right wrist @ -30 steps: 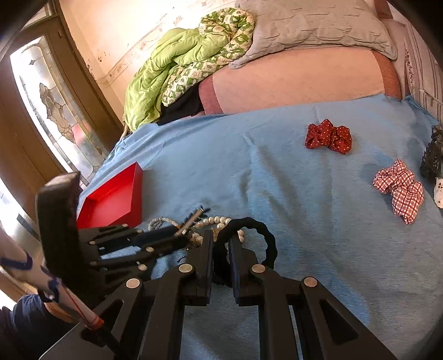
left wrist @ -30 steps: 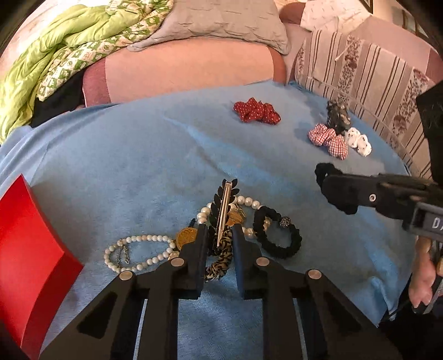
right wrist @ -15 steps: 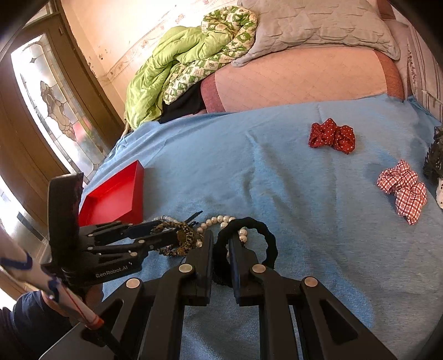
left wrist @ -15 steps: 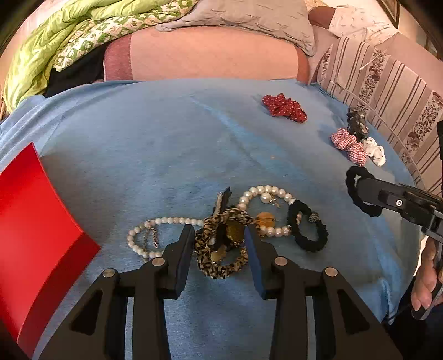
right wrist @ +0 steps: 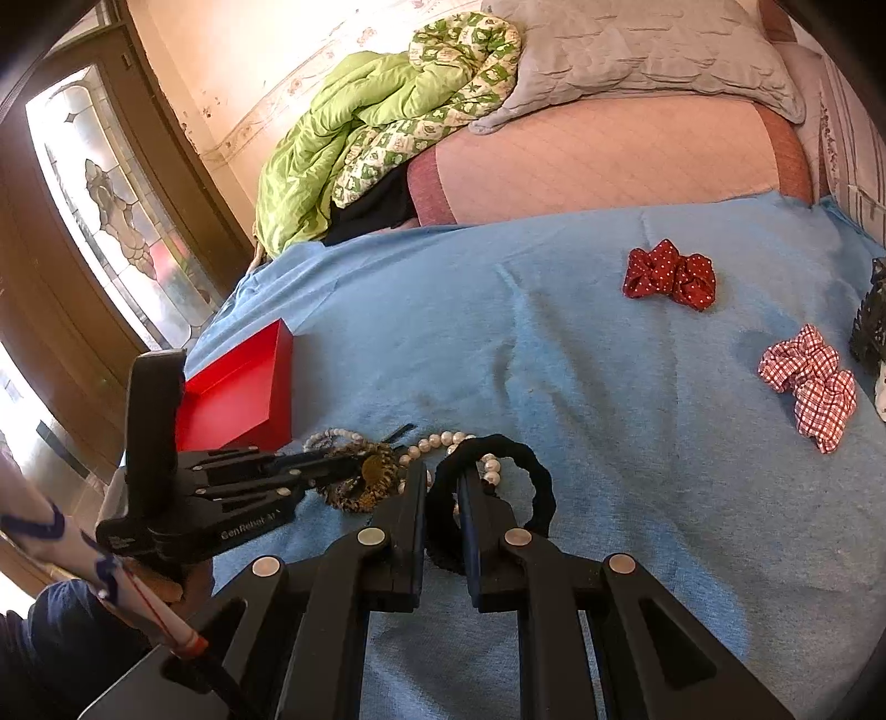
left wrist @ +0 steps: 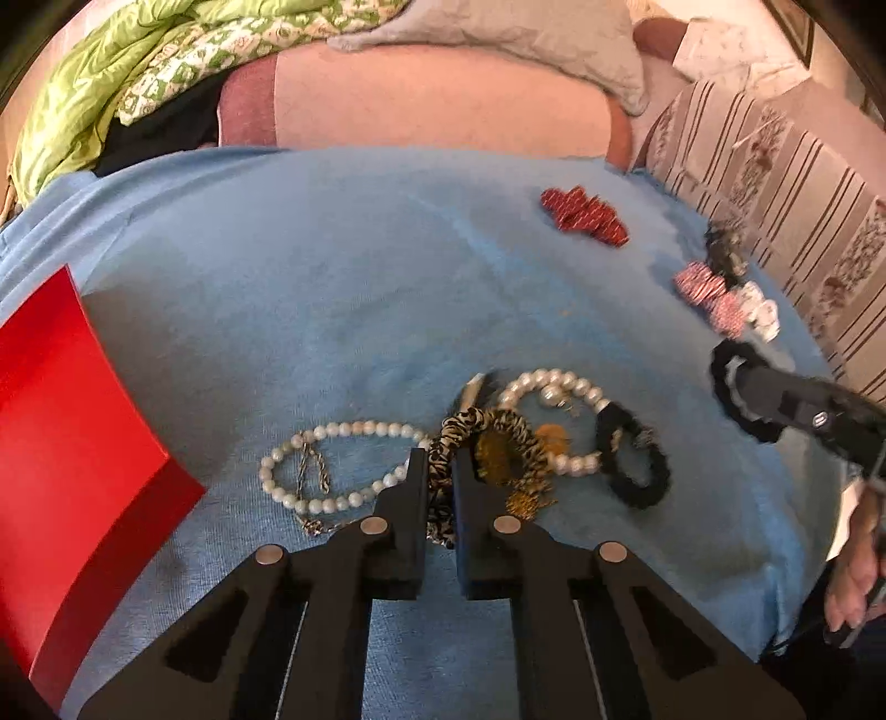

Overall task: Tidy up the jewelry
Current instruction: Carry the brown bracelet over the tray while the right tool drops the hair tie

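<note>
Jewelry pile is lying on the blue blanket (left wrist: 332, 288), near its front edge. At the pile's middle, the leopard-print scrunchie (left wrist: 498, 437) is being pinched by the left gripper (left wrist: 440, 487): jaws pressed together on its near loop, having just closed on it. The far loop is draping over a gold pendant (left wrist: 495, 457). A silver clip (left wrist: 470, 393) is poking out behind it.

Left of the scrunchie, a pearl bracelet (left wrist: 332, 465) with a small chain is lying flat. Right of it, a larger pearl strand (left wrist: 559, 387) is curving round to a black braided band (left wrist: 637, 459), which is touching the strand.

Right gripper (right wrist: 443, 493) is pinching a black scrunchie (right wrist: 520, 465), jaws closed tight on it, the loop standing up clear of the blanket just beside the pile.

Red box (left wrist: 61, 421) is sitting open at the left edge of the blanket, apart from the pile.

Farther back: red dotted scrunchie (right wrist: 670, 274), and red checked scrunchie (right wrist: 808, 376) to the right, both well apart from the pile. Green quilt (right wrist: 354, 133) and grey pillow (right wrist: 637, 50) are lying behind the blanket.
</note>
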The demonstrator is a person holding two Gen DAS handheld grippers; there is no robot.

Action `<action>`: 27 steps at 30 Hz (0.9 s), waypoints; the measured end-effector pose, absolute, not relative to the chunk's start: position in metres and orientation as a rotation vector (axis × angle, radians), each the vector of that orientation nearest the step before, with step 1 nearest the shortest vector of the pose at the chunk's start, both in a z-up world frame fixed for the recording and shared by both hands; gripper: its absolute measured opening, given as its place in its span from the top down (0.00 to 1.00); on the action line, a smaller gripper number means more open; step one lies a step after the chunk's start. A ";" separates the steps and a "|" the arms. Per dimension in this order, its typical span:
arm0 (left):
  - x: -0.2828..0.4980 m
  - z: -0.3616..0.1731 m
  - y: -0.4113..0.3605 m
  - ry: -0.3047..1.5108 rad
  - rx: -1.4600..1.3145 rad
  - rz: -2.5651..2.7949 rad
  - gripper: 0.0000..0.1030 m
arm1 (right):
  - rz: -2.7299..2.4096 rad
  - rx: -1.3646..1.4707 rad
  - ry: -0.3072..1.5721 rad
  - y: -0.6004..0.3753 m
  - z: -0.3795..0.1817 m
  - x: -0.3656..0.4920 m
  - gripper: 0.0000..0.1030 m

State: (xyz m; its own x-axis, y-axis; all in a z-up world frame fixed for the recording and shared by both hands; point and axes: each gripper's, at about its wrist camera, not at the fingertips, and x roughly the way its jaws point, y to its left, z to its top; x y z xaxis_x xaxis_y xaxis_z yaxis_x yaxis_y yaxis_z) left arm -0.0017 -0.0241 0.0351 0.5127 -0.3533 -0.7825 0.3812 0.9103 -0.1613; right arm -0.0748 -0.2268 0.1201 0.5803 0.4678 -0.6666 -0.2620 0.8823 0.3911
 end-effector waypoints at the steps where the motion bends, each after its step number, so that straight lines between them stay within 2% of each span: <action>1: -0.004 0.038 -0.024 0.918 0.025 -0.450 0.93 | 0.433 0.262 0.851 -0.227 0.120 -0.075 0.88; 10: -0.020 0.081 -0.011 0.717 -0.019 -0.461 0.93 | 0.450 0.237 0.829 -0.217 0.125 -0.076 0.88; 27: -0.027 0.116 0.035 0.633 -0.106 -0.435 0.93 | 0.492 0.199 0.815 -0.180 0.131 -0.071 0.88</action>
